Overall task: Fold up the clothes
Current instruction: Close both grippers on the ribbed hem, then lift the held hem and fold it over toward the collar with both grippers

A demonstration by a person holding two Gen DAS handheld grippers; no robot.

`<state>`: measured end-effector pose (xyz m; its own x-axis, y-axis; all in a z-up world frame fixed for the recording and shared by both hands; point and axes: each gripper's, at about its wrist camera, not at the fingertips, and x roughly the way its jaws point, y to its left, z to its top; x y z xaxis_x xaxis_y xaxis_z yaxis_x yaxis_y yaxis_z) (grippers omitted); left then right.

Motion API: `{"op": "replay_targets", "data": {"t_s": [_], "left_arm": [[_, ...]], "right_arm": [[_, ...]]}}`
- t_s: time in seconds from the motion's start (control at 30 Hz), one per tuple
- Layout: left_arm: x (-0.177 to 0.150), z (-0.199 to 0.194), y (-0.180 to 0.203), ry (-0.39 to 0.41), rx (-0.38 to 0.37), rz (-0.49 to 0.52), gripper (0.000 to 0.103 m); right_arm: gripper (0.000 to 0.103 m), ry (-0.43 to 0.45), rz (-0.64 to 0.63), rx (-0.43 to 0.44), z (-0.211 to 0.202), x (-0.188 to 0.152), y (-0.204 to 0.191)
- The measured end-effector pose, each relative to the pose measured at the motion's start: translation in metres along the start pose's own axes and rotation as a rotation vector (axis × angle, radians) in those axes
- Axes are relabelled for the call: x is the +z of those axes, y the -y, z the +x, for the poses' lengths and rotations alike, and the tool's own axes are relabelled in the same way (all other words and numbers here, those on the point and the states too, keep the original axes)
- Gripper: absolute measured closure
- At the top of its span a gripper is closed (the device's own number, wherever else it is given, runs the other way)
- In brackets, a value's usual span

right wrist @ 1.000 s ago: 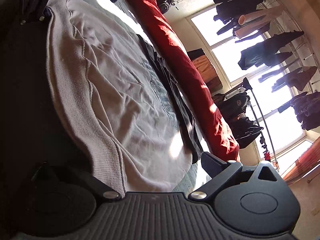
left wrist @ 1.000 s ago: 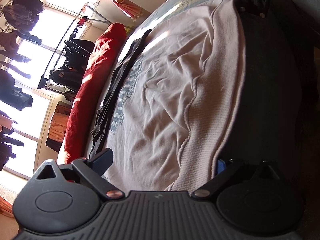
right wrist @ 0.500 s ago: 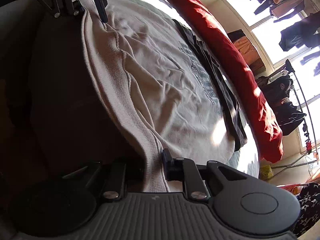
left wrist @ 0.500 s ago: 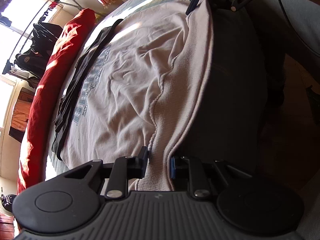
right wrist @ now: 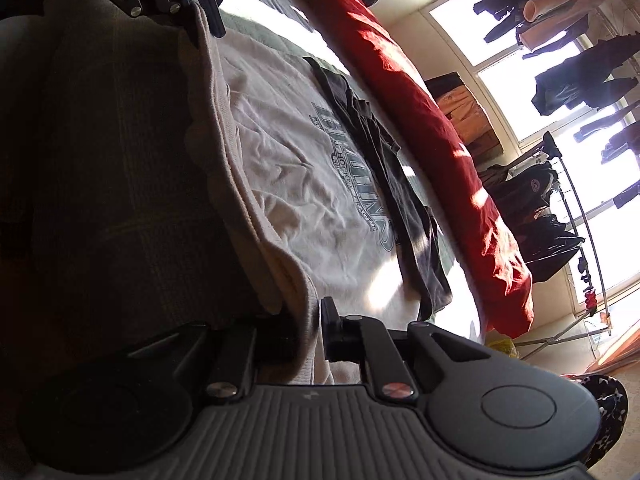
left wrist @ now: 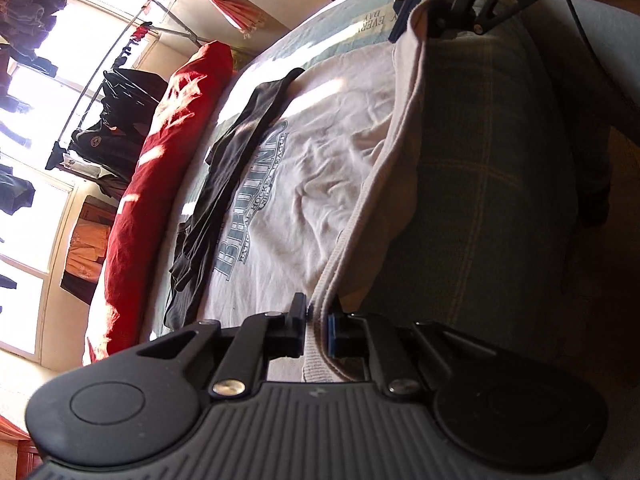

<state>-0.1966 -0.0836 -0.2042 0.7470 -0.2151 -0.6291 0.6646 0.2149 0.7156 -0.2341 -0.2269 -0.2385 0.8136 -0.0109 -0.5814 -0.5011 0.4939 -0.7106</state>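
A pale pink sweatshirt (left wrist: pixel 320 168) with a grey-green printed logo lies spread on the bed. Its ribbed hem hangs over the near edge of the mattress. My left gripper (left wrist: pixel 318 320) is shut on one corner of that hem. My right gripper (right wrist: pixel 310 330) is shut on the other corner of the sweatshirt (right wrist: pixel 304 184). Each gripper shows at the top of the other's view, pinching the hem: the right gripper (left wrist: pixel 420 16) and the left gripper (right wrist: pixel 200 20). The hem runs taut between them, lifted off the bed's side.
A dark garment (left wrist: pixel 232 184) lies over the sweatshirt's far edge, also seen as the dark garment (right wrist: pixel 384 168). Behind it a long red bolster (left wrist: pixel 160 184) runs along the bed. The plaid bed side (left wrist: pixel 500 184) drops to the floor. Clothes racks (right wrist: pixel 560 208) stand by bright windows.
A second ago both grippers stood open at the hem. They closed on its two corners and have since lifted the hem edge slightly off the bed's side.
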Motion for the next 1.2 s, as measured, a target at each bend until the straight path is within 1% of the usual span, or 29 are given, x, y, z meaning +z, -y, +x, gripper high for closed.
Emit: {"op": "replay_targets", "data": {"t_s": [0.13,0.43,0.63,0.73,0.87,1.07,1.2], "left_arm": [[0.002,0.006,-0.008,0.001,0.021,0.018,0.095],[0.009,0.029,-0.038,-0.004,0.072,0.003,0.095],[0.014,0.05,-0.06,-0.003,0.105,0.005,0.095],[0.017,0.063,-0.07,-0.011,0.121,-0.001,0.095],[0.02,0.083,-0.084,-0.015,0.15,0.0,0.095],[0.023,0.121,-0.113,-0.025,0.186,-0.027,0.095],[0.025,0.147,-0.133,-0.033,0.209,-0.046,0.095]], "right_arm": [[0.089,0.004,-0.013,-0.031,0.007,0.005,0.009],[0.089,0.007,-0.026,-0.096,0.033,0.016,0.038],[0.089,0.009,-0.027,-0.146,0.058,0.022,0.06],[0.089,0.01,-0.031,-0.166,0.073,0.026,0.068],[0.089,0.008,-0.054,-0.215,0.095,0.03,0.078],[0.089,0.019,-0.03,-0.259,0.13,0.039,0.104],[0.089,0.017,-0.017,-0.273,0.159,0.045,0.122]]}}
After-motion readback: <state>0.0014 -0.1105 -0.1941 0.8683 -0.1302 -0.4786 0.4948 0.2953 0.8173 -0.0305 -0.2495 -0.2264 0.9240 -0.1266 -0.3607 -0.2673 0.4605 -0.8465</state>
